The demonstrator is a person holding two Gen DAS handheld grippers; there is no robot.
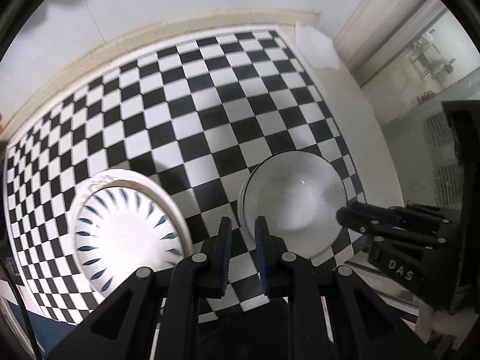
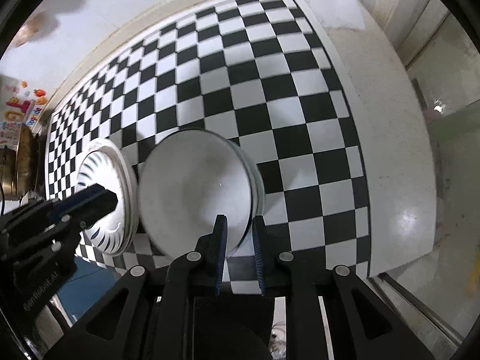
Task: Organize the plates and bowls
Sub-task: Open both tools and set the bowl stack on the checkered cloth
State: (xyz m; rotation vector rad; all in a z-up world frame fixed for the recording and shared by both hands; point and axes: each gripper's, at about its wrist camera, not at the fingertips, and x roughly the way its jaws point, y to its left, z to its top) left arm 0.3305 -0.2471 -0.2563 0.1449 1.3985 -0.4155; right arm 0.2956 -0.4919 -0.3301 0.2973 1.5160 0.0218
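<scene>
A plain white bowl [image 1: 295, 201] [image 2: 195, 186] with a thin dark rim stands on the checkered tabletop. A white plate with blue petal marks [image 1: 126, 231] [image 2: 105, 201] lies to its left, seemingly stacked on another white plate. My left gripper [image 1: 243, 225] straddles the bowl's left rim with a narrow gap; it shows from the side in the right wrist view [image 2: 93, 198]. My right gripper [image 2: 238, 222] straddles the bowl's near right rim, jaws slightly apart; it appears in the left wrist view [image 1: 345, 216]. Whether the pads touch the rim is unclear.
The black-and-white checkered cloth [image 1: 210, 105] covers a white table against a pale wall. A white crumpled item [image 2: 336, 9] lies at the far right corner. A brass pot [image 2: 21, 168] and colourful stickers [image 2: 21, 105] are at the left. The table edge drops off on the right [image 2: 399, 180].
</scene>
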